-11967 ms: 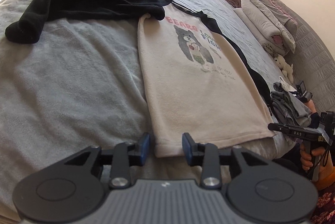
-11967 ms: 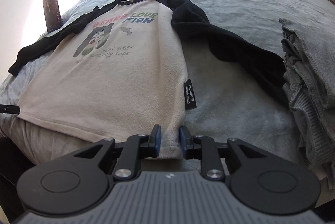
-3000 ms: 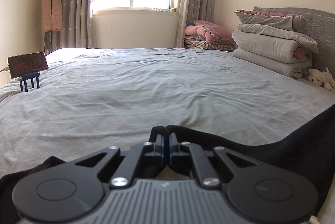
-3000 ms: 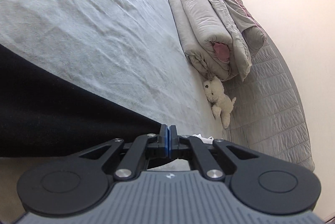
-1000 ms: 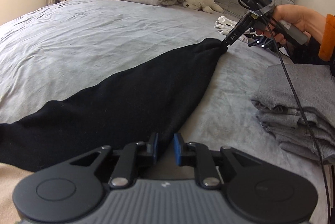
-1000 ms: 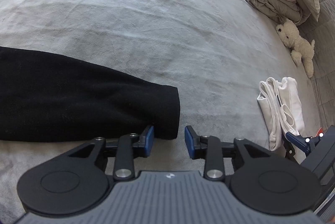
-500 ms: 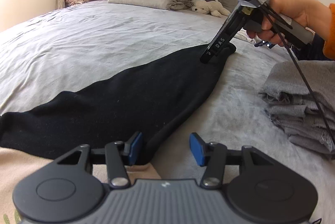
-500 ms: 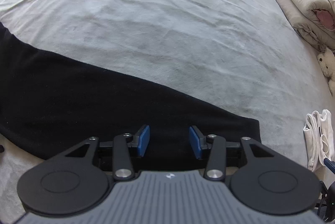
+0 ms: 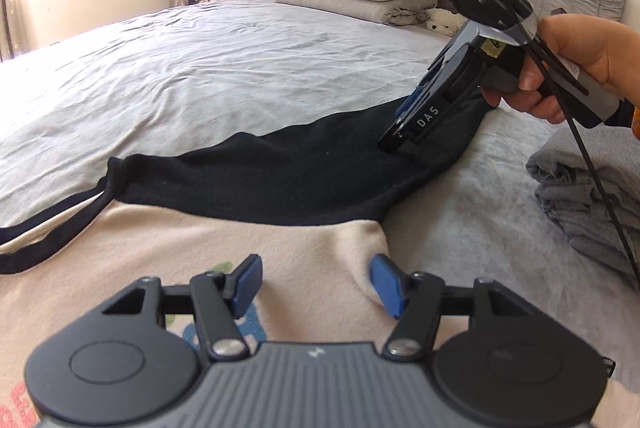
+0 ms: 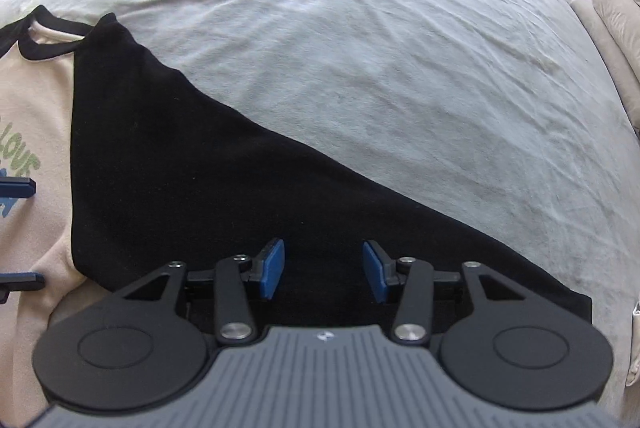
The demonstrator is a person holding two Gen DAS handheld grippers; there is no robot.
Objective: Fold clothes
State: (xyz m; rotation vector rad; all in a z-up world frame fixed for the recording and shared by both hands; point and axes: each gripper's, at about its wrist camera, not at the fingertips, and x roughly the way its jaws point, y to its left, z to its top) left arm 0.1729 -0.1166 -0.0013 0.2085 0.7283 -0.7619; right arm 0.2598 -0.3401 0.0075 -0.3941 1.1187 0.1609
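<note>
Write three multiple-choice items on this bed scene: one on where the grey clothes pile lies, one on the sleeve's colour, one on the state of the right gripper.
1. In the left wrist view, the folded grey clothes pile lies:
A. right of the sleeve
B. on the stacked quilts
C. on the shirt's body

2. The outstretched long fabric sleeve of the cream printed shirt is:
A. pink
B. black
C. white

3. The right gripper is:
A. shut on the sleeve
B. clamping a pillow
C. open above the sleeve

Answers: 1 A, it sits at the right edge, past the sleeve; 2 B, dark against the pale grey bedsheet; 3 C, blue pads stand apart with nothing pinched.
</note>
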